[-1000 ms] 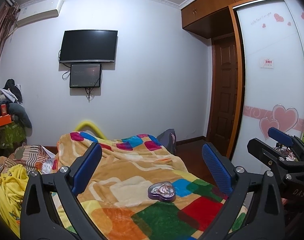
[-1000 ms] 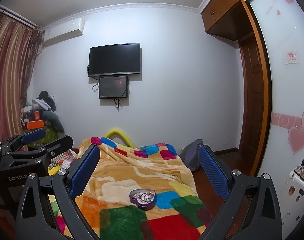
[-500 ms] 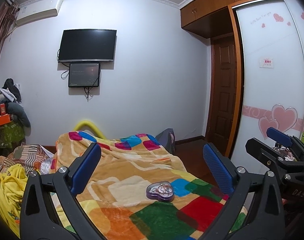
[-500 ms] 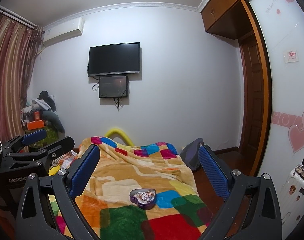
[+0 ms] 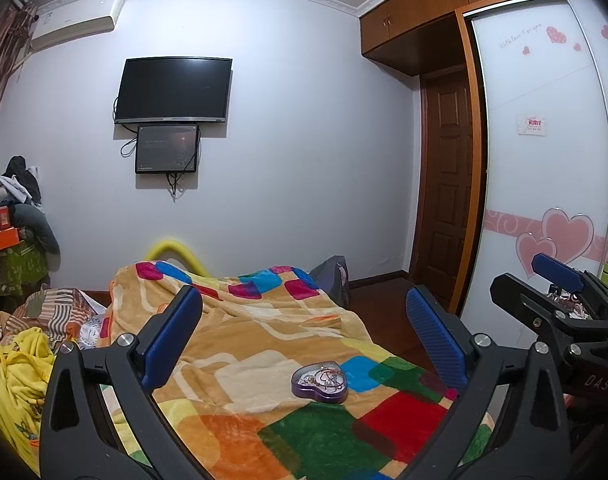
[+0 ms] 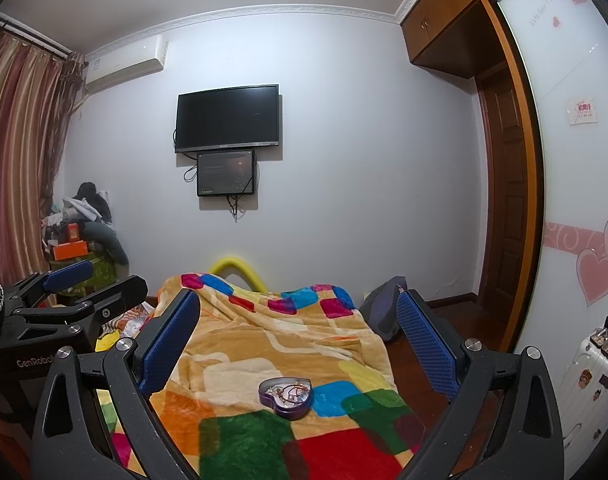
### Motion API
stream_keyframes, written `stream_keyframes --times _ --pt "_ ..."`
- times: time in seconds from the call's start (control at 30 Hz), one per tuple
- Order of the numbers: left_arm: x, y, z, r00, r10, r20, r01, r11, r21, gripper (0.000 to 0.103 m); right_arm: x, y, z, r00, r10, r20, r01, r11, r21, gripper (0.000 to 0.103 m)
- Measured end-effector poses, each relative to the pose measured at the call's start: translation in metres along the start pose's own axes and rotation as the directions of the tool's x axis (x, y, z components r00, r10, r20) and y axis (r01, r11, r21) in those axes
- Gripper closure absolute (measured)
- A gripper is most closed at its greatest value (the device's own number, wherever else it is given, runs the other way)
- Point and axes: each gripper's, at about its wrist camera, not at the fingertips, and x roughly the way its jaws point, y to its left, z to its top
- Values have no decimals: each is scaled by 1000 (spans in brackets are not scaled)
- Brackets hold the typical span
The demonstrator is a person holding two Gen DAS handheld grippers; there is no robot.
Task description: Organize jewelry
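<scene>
A purple heart-shaped tin (image 5: 319, 382) holding tangled chains and jewelry lies on the colourful patchwork blanket (image 5: 240, 344); it also shows in the right wrist view (image 6: 286, 395). My left gripper (image 5: 304, 332) is open and empty, held above the bed with the tin ahead between its fingers. My right gripper (image 6: 298, 332) is open and empty, likewise well short of the tin. The right gripper shows at the right edge of the left wrist view (image 5: 559, 300), and the left gripper at the left edge of the right wrist view (image 6: 68, 296).
The blanket covers a bed (image 6: 272, 344). A yellow garment (image 5: 12, 372) and striped cloth lie at the bed's left. A wardrobe with heart stickers (image 5: 543, 200) and a white suitcase (image 6: 591, 380) stand right. A TV (image 5: 174, 90) hangs on the far wall.
Both grippers drifted very slightly; the view of the tin shifted a little. Both stay open and nothing was grasped.
</scene>
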Motion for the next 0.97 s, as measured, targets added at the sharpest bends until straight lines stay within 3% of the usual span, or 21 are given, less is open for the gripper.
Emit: stream_keyframes --times 0.97 --pt "5 -1 -6 1000 -18 -26 18 1000 4 0 4 -4 2 1000 -6 -4 6 1000 7 5"
